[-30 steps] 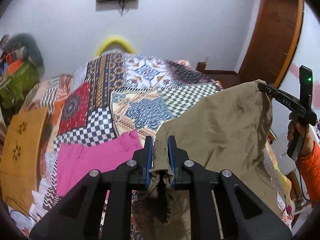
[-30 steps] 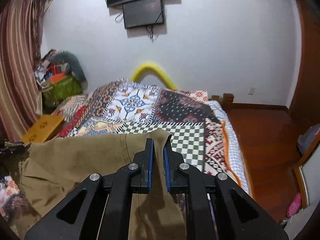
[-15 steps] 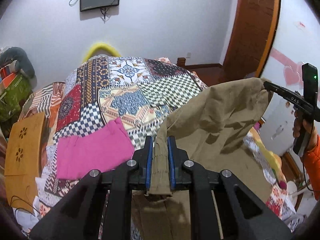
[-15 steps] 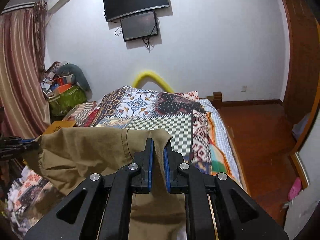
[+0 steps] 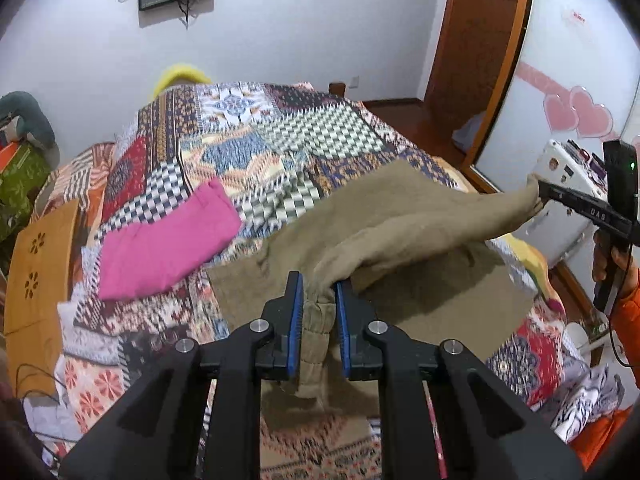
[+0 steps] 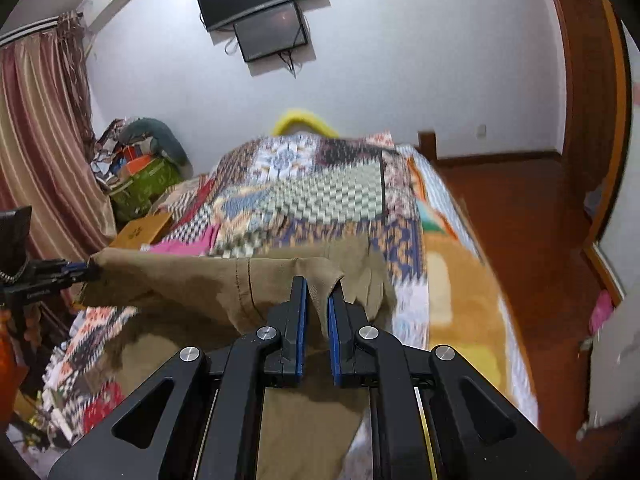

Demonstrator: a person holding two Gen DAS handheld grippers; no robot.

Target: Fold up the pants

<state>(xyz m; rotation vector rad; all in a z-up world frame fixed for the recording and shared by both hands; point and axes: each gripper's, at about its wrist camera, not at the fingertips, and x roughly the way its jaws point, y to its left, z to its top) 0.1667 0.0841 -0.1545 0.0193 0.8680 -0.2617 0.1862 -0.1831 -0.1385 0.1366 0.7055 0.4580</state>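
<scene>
While the khaki pants (image 5: 400,220) hang stretched over the patchwork quilt (image 5: 280,140), the left gripper (image 5: 319,312) pinches one thick hem and the right gripper (image 6: 317,308) clamps another corner, both nearly closed, beside a folded pink garment (image 5: 168,244)

A patchwork-quilted bed (image 5: 280,140) carries khaki pants (image 5: 400,240) and a pink garment (image 5: 168,244).

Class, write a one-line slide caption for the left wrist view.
Left tool and right tool each grip an edge of khaki pants stretched above a patchwork bedspread near a pink garment.
</scene>
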